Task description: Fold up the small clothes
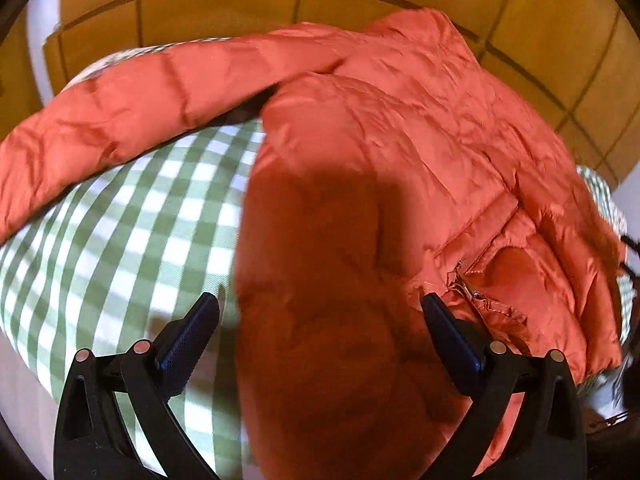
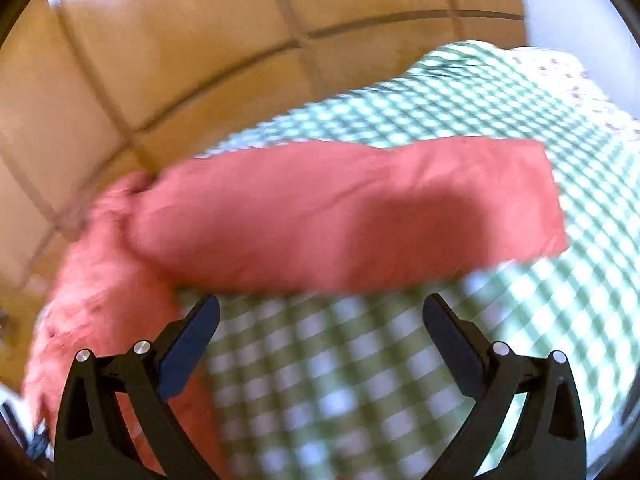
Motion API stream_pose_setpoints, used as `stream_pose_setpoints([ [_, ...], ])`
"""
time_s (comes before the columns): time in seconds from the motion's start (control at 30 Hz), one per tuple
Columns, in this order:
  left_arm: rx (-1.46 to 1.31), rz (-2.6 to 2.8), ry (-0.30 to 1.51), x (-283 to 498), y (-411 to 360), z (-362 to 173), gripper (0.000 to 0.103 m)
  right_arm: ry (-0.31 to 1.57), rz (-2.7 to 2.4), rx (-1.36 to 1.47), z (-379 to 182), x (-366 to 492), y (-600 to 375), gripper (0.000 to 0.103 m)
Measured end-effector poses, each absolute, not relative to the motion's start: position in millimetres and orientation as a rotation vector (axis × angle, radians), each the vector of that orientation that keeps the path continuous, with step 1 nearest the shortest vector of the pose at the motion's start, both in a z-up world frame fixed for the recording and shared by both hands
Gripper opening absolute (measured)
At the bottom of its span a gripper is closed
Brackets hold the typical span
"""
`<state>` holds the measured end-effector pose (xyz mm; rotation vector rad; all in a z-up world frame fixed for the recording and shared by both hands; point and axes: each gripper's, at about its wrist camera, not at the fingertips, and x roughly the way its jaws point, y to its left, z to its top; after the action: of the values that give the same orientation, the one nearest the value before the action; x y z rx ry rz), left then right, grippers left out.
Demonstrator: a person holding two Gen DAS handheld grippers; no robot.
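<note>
Left wrist view, left to right: green-and-white checked cloth [image 1: 132, 216] covers the counter; one sleeve [image 1: 120, 96] of an orange puffer jacket [image 1: 400, 140] runs out flat across the cloth toward the left edge. The jacket body fills the middle and right of the view, zipper [image 1: 472, 292] showing just beside the right finger. Left tongs [image 1: 320, 308] spread wide, nothing between the fingers; they hang over the jacket's lower part, the left finger above the checked cloth, the right finger above the padded fabric. Whether either tip touches the fabric, cannot tell. A shadow lies on the jacket between the fingers. Tan tiled floor [image 1: 360, 0] beyond the counter.

Right wrist view, blurred, left to right: jacket body [image 2: 88, 280] bunched at the left edge, partly behind the left finger; the sleeve [image 2: 352, 208] stretches rightward across the checked cloth [image 2: 340, 380], just ahead of the fingertips. Right tongs [image 2: 320, 308] also spread wide, holding nothing, hanging over bare cloth just short of the sleeve. Tiled floor [image 2: 160, 60] at upper left
</note>
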<state>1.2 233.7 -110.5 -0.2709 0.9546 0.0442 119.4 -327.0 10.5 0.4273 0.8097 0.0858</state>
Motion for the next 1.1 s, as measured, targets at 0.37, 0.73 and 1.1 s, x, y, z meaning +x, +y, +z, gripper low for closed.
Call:
stream_pose_setpoints([
  [0.37, -0.285, -0.023, 0.979, -6.5, 222.7, -111.2, 0.034, 0.996, 0.556, 0.708, -38.6, 106.3, -250.4, 0.046],
  [0.73, -0.086, -0.026, 1.114, -64.3, 229.0, -95.9, 0.015, 0.926, 0.959, 0.464, 17.1, 55.9, -253.7, 0.027],
  [1.1, -0.016, 0.046, 0.865, -50.6, 221.5, -25.9, 0.089, 0.868, 0.43, 1.142, -50.0, 170.4, -332.0, 0.077],
])
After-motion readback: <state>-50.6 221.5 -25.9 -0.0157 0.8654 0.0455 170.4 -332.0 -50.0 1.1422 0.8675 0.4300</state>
